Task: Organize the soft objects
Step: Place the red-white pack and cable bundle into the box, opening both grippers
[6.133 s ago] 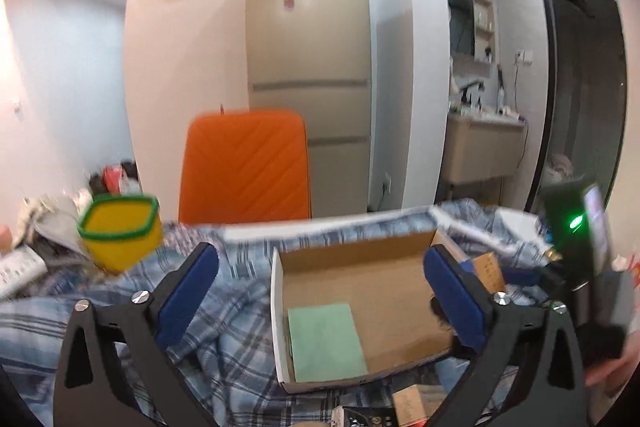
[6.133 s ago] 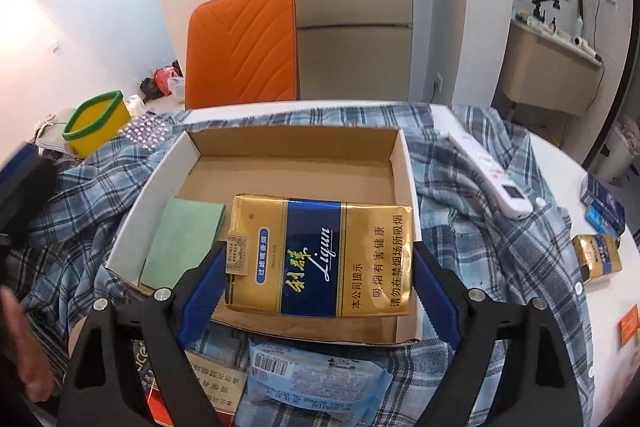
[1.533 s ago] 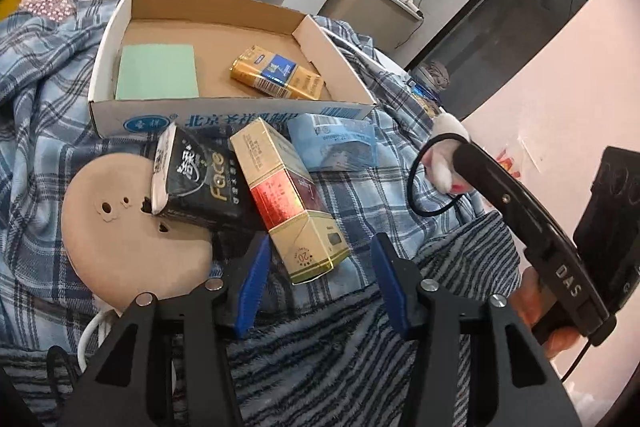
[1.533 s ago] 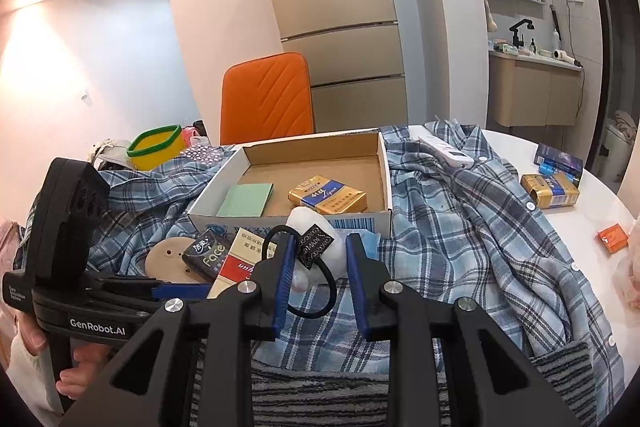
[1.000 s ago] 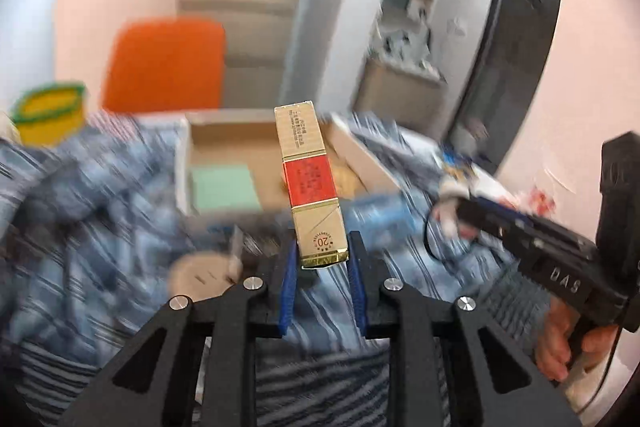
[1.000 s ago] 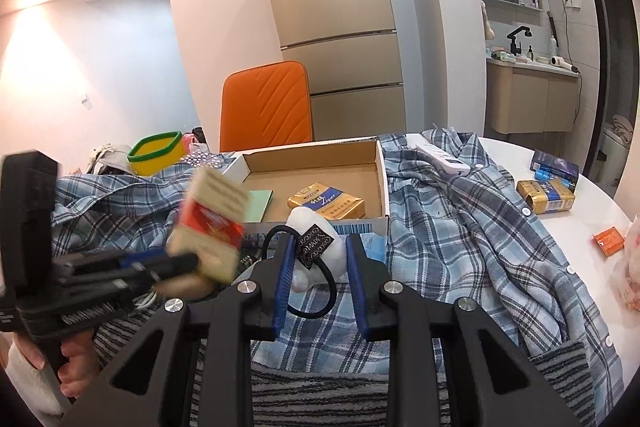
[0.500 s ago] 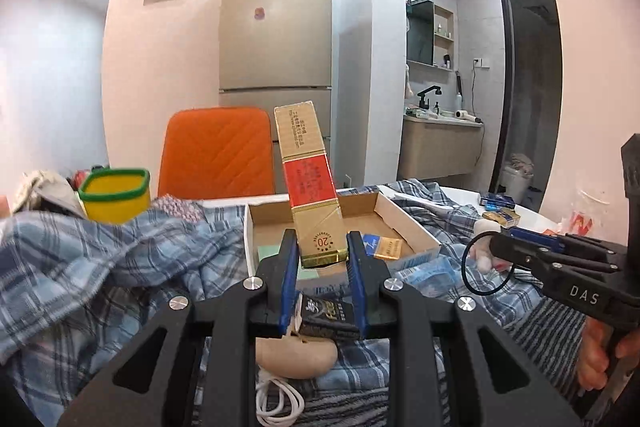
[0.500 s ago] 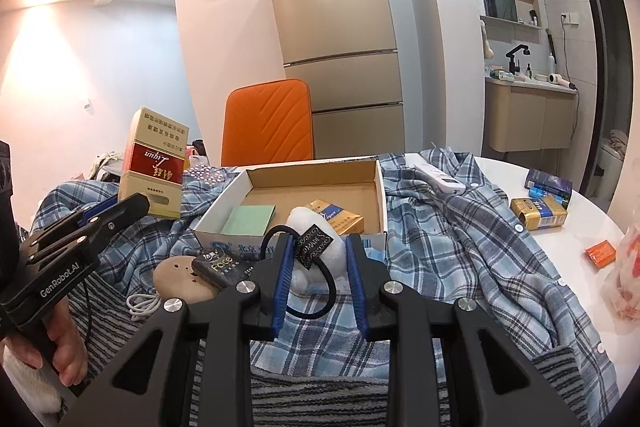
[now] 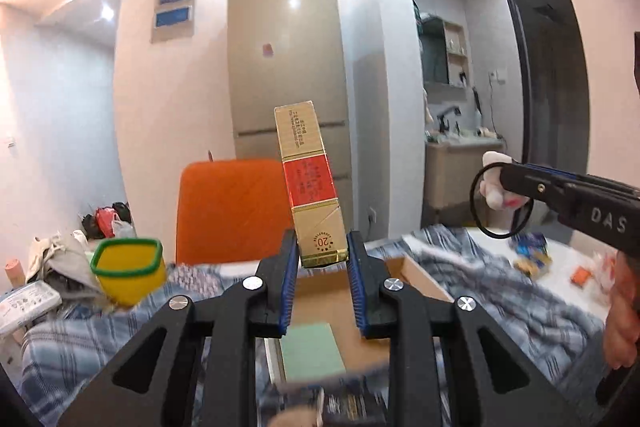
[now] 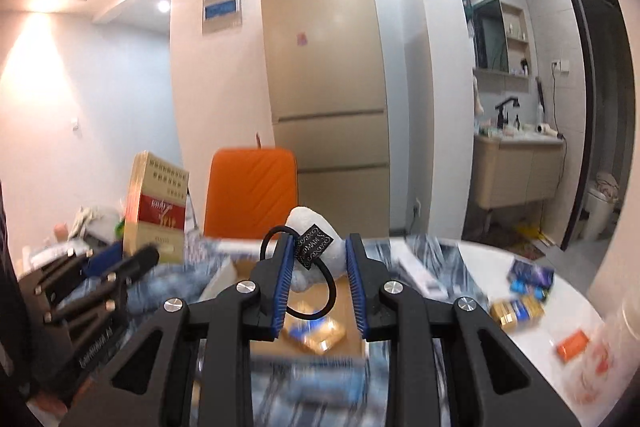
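Note:
My left gripper (image 9: 322,259) is shut on a gold and red cigarette carton (image 9: 309,183), held upright above the cardboard box (image 9: 420,277). A green pad (image 9: 312,351) lies in the box. My right gripper (image 10: 316,259) is shut on a white plush hair tie (image 10: 310,235) with a black elastic loop, raised over the box (image 10: 320,291), where a gold and blue pack (image 10: 316,335) lies. The right gripper and plush (image 9: 496,183) show at the right of the left wrist view. The left gripper and carton (image 10: 156,207) show at the left of the right wrist view.
A blue plaid shirt (image 9: 96,339) covers the table around the box. A yellow cup with a green rim (image 9: 128,275) stands at the left. An orange chair (image 9: 232,211) is behind the table. Small packs (image 10: 520,299) lie on the white tabletop at the right.
Both grippers have risen and tilted up with their loads, so the table sits lower in view. The left gripper has moved over the box with the carton.

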{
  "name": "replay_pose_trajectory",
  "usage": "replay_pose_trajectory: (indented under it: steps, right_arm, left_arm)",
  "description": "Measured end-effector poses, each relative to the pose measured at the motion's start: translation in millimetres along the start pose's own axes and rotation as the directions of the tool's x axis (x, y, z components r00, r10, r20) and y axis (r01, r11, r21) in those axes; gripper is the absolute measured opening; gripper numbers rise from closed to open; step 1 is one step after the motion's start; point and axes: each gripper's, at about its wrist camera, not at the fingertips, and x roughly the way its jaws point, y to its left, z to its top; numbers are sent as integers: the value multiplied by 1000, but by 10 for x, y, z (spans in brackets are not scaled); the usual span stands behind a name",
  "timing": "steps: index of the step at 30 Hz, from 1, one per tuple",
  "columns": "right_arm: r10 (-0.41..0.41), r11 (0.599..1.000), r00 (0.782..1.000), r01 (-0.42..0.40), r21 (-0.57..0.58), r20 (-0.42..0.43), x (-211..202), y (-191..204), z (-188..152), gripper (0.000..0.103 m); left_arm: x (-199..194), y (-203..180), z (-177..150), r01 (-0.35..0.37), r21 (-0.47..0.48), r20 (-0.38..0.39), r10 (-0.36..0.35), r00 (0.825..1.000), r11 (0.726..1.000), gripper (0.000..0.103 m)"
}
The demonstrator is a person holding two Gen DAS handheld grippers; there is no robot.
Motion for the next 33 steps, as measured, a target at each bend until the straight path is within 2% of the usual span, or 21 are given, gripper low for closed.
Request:
replay_pose_trajectory:
  steps: [4,7,10,12,16,23,33]
  right_arm:
    - [-14,1000,996,14,6,82,263,27,91,28]
    - [-22,1000,994,24,-15,109,479,70,-30,28]
    - [-24,1000,995,26,-11,94,699,68,-250,28]
    - [-21,1000,997,22,-12,70,805,61,-378,28]
    - [-42,996,998,45,-73,45,925,152,-582,28]
    - [-35,997,999,36,-64,22,980,112,-658,28]
    - [-29,997,1000,29,-74,-3,1007,94,-672,28]
  left_arm:
    - [101,104,-92,2,-28,75,0,997,1000,23]
    - [245,134,-248,-7,-25,58,9,998,1000,23]
    - [352,149,-395,12,-22,21,-12,1000,1000,23]
    - [367,145,-455,25,-23,29,-25,999,999,23]
    - [408,182,-483,24,-44,10,-23,1000,999,23]
    - [496,137,-475,3,-36,-36,-4,999,999,23]
    - [643,94,-495,15,-34,-113,-18,993,999,23]
